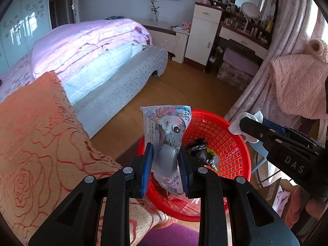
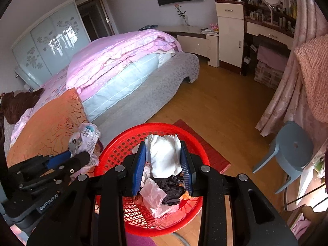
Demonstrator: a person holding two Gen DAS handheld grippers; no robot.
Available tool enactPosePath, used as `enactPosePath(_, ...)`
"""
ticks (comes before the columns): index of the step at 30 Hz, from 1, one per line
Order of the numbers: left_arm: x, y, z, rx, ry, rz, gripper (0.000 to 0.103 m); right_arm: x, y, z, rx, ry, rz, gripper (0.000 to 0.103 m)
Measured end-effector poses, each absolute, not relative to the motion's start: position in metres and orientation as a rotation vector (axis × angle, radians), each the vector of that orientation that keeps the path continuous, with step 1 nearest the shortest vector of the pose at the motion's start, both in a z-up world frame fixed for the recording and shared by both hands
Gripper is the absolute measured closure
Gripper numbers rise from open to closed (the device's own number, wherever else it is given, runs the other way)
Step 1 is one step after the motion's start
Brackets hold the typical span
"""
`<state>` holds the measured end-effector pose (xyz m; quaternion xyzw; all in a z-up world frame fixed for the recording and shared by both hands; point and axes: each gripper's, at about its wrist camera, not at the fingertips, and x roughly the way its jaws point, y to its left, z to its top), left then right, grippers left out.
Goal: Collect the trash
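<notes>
Red plastic mesh basket [image 2: 114, 143] seen on the wooden floor beside the bed, already holding a crumpled black bag [image 2: 171, 190], a pale pink tissue [image 2: 153, 196] and other scraps.

Left gripper [image 1: 166, 164] clamped on a printed snack wrapper [image 1: 167, 135]; blue pads pressed against both sides of its lower half, upper half standing free above the fingertips. Wrapper held over the basket's near-left rim in the left wrist view, close to the orange patterned blanket [image 1: 41, 133] at the bed's corner rather than over the basket's middle.

Right gripper [image 2: 166, 164] closed on a wad of white paper [image 2: 164, 155], squeezed between the pads and bulging out above them, poised over the middle of the basket.

Likely risks, judged from this position:
- Wrapper dropped too near the rim and caught on the edge, or slid off onto the blanket or floor, because of its light, slippery film and its off-centre position.
- Wrapper left clinging to one pad on release, given thin film pinched flat.
- White paper landed on the existing heap and rolled out, given a shallow basket already partly filled.
- Two grippers knocked together over the basket, given how near each appeared in the other's view.

Safer course, probably: both loads carried further over the basket's centre and lower before release.
</notes>
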<state>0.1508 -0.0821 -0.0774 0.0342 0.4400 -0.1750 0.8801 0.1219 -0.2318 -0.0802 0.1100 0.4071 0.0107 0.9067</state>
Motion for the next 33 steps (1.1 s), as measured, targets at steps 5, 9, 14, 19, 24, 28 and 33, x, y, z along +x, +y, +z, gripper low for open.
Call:
enactPosePath(5, 0.157, -0.091, -0.084, 0.082, 0.93, -0.377, 0.07, 0.125, -0.233, -0.087, 0.23, 0.857, 0.014, 0.071)
enactPosePath(9, 0.157, -0.087, -0.086, 0.068, 0.925, -0.383, 0.051, 0.128, -0.231, -0.091, 0.224, 0.871, 0.017, 0.071)
enactPosePath(14, 0.155, -0.075, -0.08, 0.041, 0.909, -0.354, 0.04, 0.131, -0.23, -0.095, 0.216, 0.883, 0.017, 0.07)
enactPosePath(19, 0.149, -0.062, -0.07, 0.041, 0.865, -0.302, 0.031, 0.134, -0.224, -0.104, 0.212, 0.903, 0.037, 0.07)
enactPosePath(24, 0.142, -0.053, -0.064, 0.046, 0.838, -0.259, 0.029, 0.139, -0.218, -0.112, 0.214, 0.923, 0.062, 0.057)
enactPosePath(28, 0.139, -0.049, -0.06, 0.047, 0.82, -0.241, 0.029, 0.136, -0.215, -0.113, 0.223, 0.914, 0.077, 0.037)
enactPosePath(33, 0.135, -0.043, -0.057, 0.047, 0.804, -0.227, 0.027, 0.135, -0.216, -0.11, 0.228, 0.892, 0.074, 0.03)
